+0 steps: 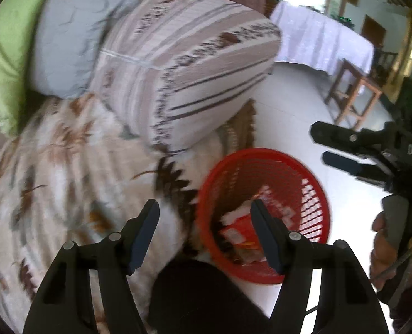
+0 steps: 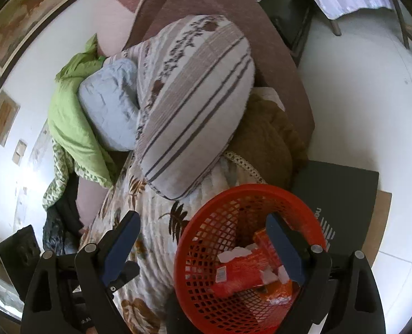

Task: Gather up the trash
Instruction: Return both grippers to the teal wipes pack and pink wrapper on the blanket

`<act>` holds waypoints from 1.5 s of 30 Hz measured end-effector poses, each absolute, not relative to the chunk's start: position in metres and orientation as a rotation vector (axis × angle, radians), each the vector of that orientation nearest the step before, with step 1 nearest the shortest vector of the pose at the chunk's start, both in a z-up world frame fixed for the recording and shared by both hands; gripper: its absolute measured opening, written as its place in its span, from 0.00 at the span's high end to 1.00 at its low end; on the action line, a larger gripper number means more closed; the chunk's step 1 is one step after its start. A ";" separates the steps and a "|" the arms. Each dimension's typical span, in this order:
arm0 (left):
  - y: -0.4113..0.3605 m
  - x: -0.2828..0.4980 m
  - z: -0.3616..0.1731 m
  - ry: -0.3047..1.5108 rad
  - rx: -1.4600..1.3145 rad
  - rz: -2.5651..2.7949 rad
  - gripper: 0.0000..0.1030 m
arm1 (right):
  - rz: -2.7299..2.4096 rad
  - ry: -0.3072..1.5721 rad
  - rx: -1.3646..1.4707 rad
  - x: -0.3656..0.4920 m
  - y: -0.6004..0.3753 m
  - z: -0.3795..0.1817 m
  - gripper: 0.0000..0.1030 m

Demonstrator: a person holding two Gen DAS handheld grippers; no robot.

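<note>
Now both claws [image 1: 204, 232] [image 2: 203, 247] gape (apparently empty) above basket [image 2: 206, 217].

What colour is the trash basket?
Red mesh basket; clearest in the right wrist view.

a striped pillow [image 2: 195, 105] lies on a leaf-patterned blanket [image 2: 150, 239], beside a green quilt [image 2: 72, 117] and grey cushion [image 2: 108, 108]

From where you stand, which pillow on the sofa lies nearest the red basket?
The big striped pillow, brown bands on white; the plain pale-blue one sits behind it, farther from the basket.
</note>
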State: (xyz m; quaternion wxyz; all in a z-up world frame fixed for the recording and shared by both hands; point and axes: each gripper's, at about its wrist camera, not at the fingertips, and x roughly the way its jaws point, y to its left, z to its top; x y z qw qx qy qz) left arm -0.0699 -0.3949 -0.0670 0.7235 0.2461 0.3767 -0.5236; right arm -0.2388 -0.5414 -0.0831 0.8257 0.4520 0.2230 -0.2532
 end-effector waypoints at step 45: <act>0.022 0.216 -0.039 0.762 0.348 -0.087 0.29 | 0.070 0.851 0.374 0.089 -0.257 -0.048 0.09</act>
